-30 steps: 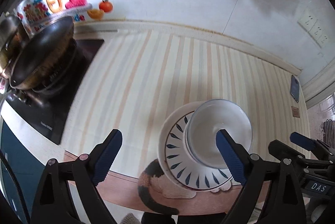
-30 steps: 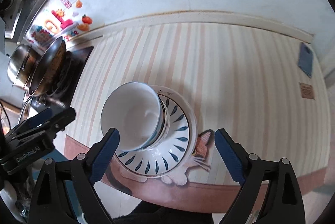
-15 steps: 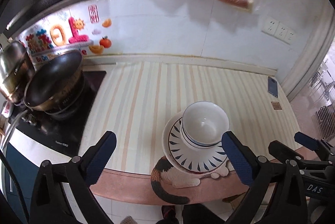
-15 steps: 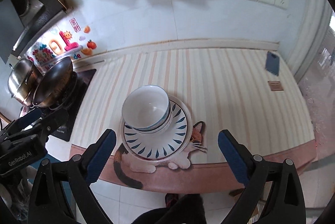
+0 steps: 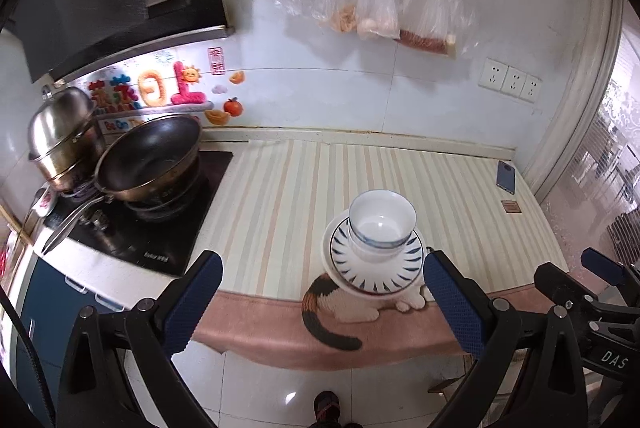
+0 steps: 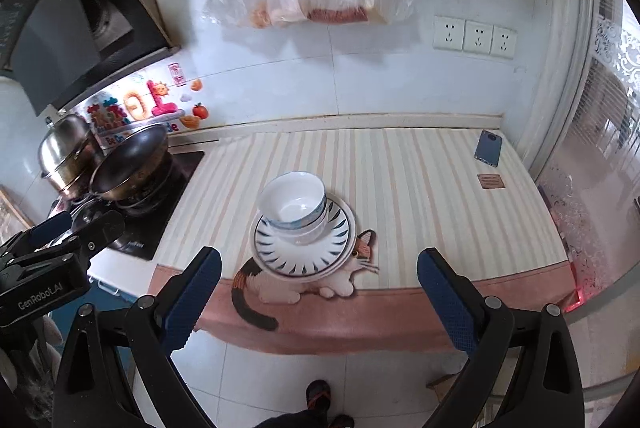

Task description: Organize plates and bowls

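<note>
Cat print (image 6: pixel 344 280) partly under plates (image 6: pixel 304 252)

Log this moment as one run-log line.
left gripper: open, empty | right gripper: open, empty | bowls: stacked on plates | both grippers off the counter

White tiled wall (image 5: pixel 320 88) with three sockets (image 6: pixel 474 36), striped counter (image 6: pixel 400 180), pale tiled floor (image 6: pixel 300 376), bright window (image 6: pixel 608 124) at the right.
</note>
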Tool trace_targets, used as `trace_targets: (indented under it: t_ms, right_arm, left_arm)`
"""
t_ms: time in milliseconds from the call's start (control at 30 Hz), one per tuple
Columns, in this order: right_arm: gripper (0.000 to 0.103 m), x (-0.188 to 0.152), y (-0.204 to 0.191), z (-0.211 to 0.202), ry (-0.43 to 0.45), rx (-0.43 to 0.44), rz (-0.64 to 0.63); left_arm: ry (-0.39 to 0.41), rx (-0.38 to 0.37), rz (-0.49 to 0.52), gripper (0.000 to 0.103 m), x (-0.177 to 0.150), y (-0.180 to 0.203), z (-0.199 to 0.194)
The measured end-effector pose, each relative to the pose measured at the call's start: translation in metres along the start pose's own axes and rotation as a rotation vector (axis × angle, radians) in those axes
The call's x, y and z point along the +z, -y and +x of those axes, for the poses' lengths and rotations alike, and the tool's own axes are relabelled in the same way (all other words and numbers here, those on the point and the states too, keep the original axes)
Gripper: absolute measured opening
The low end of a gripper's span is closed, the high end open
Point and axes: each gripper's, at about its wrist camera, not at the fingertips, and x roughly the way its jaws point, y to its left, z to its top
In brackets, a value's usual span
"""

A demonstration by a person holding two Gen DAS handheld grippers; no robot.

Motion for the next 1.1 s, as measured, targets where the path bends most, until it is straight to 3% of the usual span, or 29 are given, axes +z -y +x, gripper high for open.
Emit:
trace_targets:
  t_ms: [500,1100]
  right_arm:
    - [0.101,-0.053,-0.020,-0.105,0.071,0.016,-0.056]
    - [0.101,-0.075,-0.044,-0.141,0.106,0.003,-0.035]
  left_arm:
    - [0.072,0.065,-0.014,0.103,-0.053,-0.005,-0.094]
    - [0.111,0.037,0.019,0.103,-0.071,-0.023,-0.131]
